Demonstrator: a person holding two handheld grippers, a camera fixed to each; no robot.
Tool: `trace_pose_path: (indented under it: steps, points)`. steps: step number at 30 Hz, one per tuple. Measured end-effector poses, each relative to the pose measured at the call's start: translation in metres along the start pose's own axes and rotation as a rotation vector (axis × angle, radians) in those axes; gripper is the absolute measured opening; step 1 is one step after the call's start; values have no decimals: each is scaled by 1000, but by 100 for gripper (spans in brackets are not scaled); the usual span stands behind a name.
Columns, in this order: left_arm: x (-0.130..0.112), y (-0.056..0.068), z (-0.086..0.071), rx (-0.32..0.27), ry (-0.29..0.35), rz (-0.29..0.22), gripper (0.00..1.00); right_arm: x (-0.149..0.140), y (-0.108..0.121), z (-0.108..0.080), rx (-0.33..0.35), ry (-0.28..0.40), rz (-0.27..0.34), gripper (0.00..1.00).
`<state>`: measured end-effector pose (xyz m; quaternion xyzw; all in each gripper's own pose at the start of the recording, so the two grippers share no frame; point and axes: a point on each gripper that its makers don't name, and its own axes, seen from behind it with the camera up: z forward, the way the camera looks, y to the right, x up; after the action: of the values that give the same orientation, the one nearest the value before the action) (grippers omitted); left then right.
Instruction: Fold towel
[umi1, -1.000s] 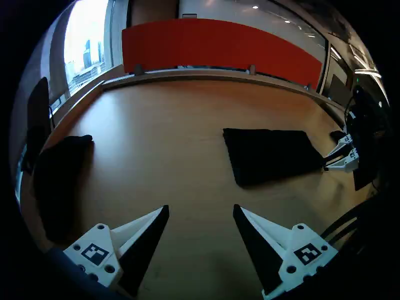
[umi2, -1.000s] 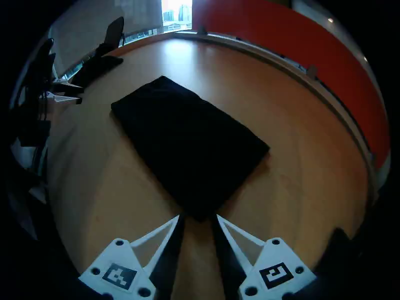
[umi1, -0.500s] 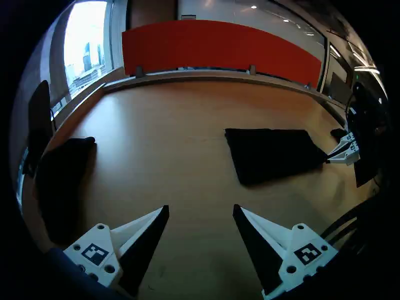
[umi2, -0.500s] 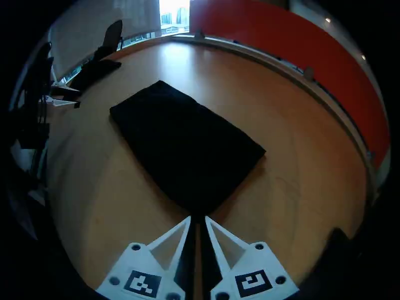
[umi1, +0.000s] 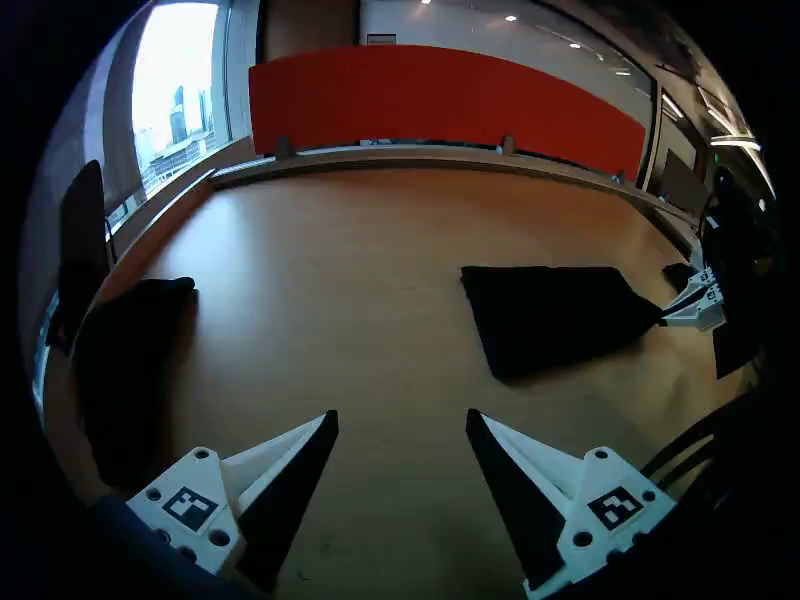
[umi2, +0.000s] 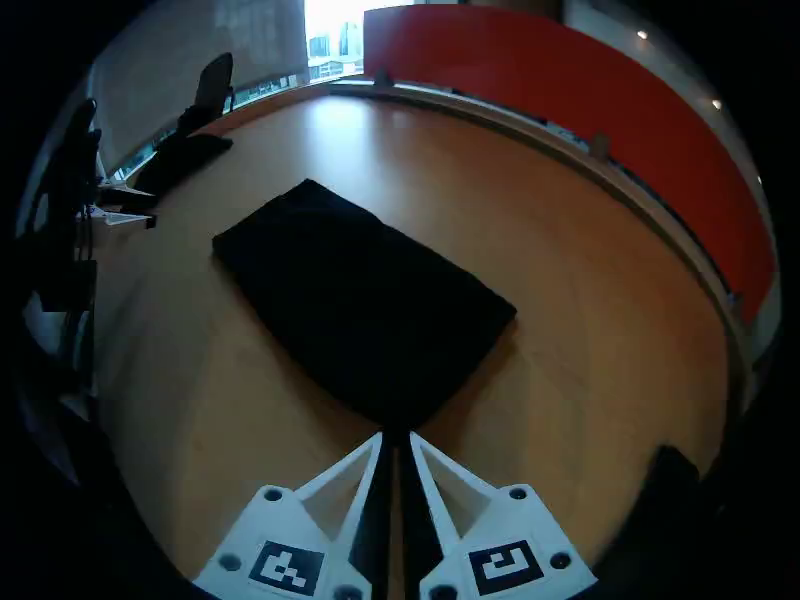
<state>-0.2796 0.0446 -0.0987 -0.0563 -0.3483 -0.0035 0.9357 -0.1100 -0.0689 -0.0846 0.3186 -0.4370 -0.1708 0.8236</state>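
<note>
A folded black towel (umi1: 550, 310) lies flat on the wooden table (umi1: 330, 270), to the right in the left gripper view. Its far right corner is drawn to a point where my right gripper (umi1: 672, 312) pinches it. In the right gripper view the towel (umi2: 360, 300) spreads out ahead, and its near corner runs between the fingers of my right gripper (umi2: 396, 440), which is shut on it. My left gripper (umi1: 400, 425) stands open over bare wood, well short of the towel; it also shows small at the far left (umi2: 150, 210).
A dark bundle (umi1: 125, 350) lies on the table's left side, with a black chair (umi1: 80, 230) behind it. A red partition (umi1: 440, 95) runs along the table's far edge. A person's dark sleeve (umi1: 735, 270) is behind the right gripper.
The right gripper's fingers closed on the towel's near corner. Since then the corner has been drawn out to a point and the towel has shifted slightly. The left gripper stays open in place.
</note>
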Motion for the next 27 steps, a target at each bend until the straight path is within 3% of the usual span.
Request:
trace_pose_path:
  steps: [14, 21, 27]
  points:
    - [15, -8, -11, 33, 93, 15, 95, 24, 1, -4, -5, 31, -44, 4]
    - [19, -13, -19, 50, 145, -1, 95, 49, 0, -7, -10, 59, -77, 4]
    - [13, -16, -21, 57, 150, -15, 95, 66, 0, -10, -15, 75, -104, 4]
